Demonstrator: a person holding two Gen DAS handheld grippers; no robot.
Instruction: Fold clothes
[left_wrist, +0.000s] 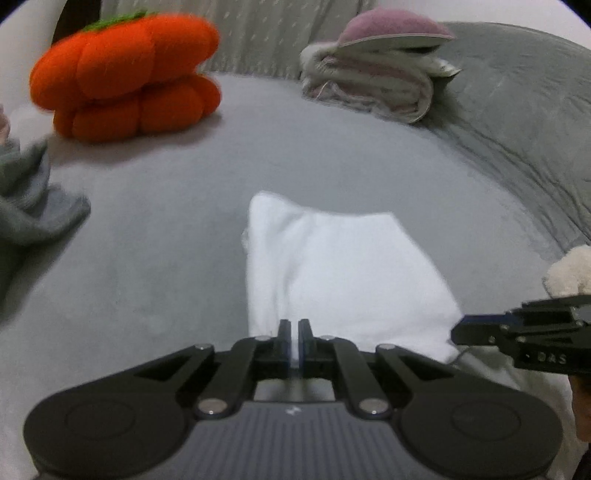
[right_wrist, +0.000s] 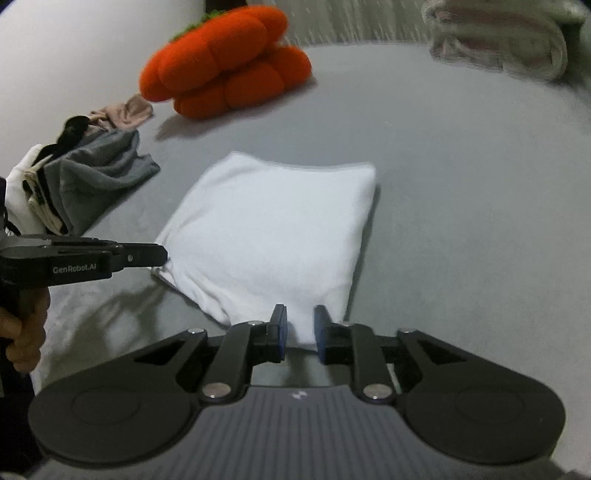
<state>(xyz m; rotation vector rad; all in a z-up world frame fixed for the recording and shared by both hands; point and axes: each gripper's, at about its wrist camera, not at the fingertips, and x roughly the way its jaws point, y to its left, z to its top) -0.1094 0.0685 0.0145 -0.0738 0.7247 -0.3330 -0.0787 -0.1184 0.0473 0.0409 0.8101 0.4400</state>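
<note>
White cloth (right_wrist: 273, 225), already folded into a thick rectangle, lies in the middle of the grey bed cover (right_wrist: 461, 206), with both grippers at its near edge. The left gripper (left_wrist: 294, 326) has its jaws almost together and pinches a thin bit of the near edge at its left corner. The right gripper (right_wrist: 300, 317) has its jaws a little apart; the near right corner sits between them, but I cannot tell if the pads really press on it.

To do this step well, I think both corners should be held firmly before any lift, then carried together at the same height toward the far edge, so the fold stays straight and the layers do not slide. The right grip seems to need closing first.

Some things are hard to see. How many layers the left jaws caught is hidden by the fingers. The pile of grey clothes (right_wrist: 96, 173) at the left is cut by the frame. The orange pumpkin cushion (left_wrist: 125, 74) and the folded blanket (left_wrist: 373, 85) behind are blurred, and the hand (right_wrist: 22, 332) holding the left gripper shows only partly
</note>
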